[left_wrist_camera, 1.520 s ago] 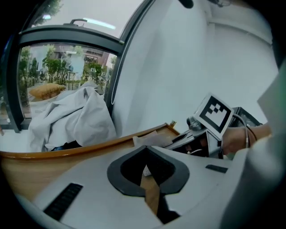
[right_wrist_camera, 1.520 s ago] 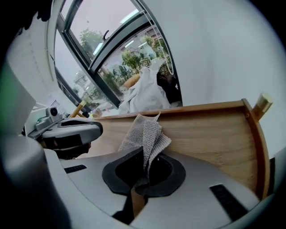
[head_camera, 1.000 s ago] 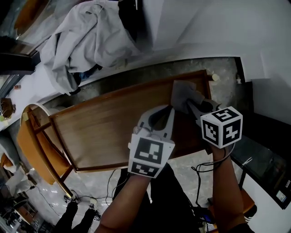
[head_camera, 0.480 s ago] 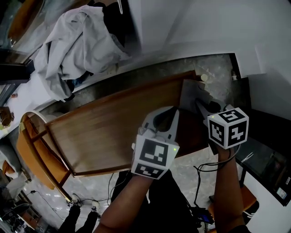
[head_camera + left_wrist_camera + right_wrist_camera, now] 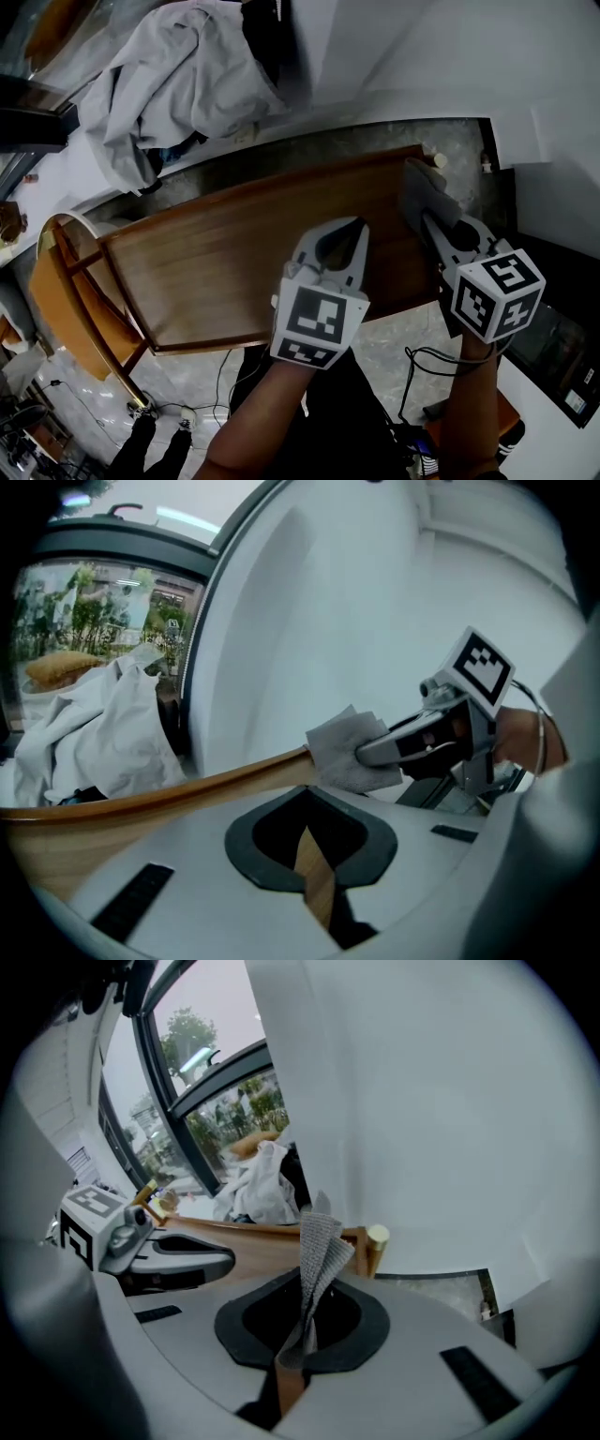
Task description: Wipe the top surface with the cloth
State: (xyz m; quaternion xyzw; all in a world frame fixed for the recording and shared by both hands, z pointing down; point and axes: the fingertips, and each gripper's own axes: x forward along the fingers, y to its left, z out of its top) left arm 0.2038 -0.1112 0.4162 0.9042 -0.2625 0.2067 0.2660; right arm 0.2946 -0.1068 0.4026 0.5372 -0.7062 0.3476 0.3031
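Note:
A long brown wooden table top (image 5: 225,253) runs across the head view. My right gripper (image 5: 433,220) is shut on a grey cloth (image 5: 424,190), which lies against the table's right end near the far corner. In the right gripper view the cloth (image 5: 319,1246) stands up folded between the jaws of the right gripper (image 5: 302,1327). My left gripper (image 5: 350,228) rests over the middle-right of the table, shut with nothing in it. From the left gripper view, my left gripper (image 5: 312,829) looks toward the cloth (image 5: 345,752) and the right gripper (image 5: 380,752).
A heap of pale clothing (image 5: 178,75) lies beyond the table's far left side. A wooden chair (image 5: 64,281) stands at the table's left end. A round knob (image 5: 439,159) marks the far right corner. A white wall is close behind, and cables (image 5: 412,358) trail on the floor.
My right gripper has dragged the cloth to the right, toward the table's right edge. The left gripper has hardly moved.

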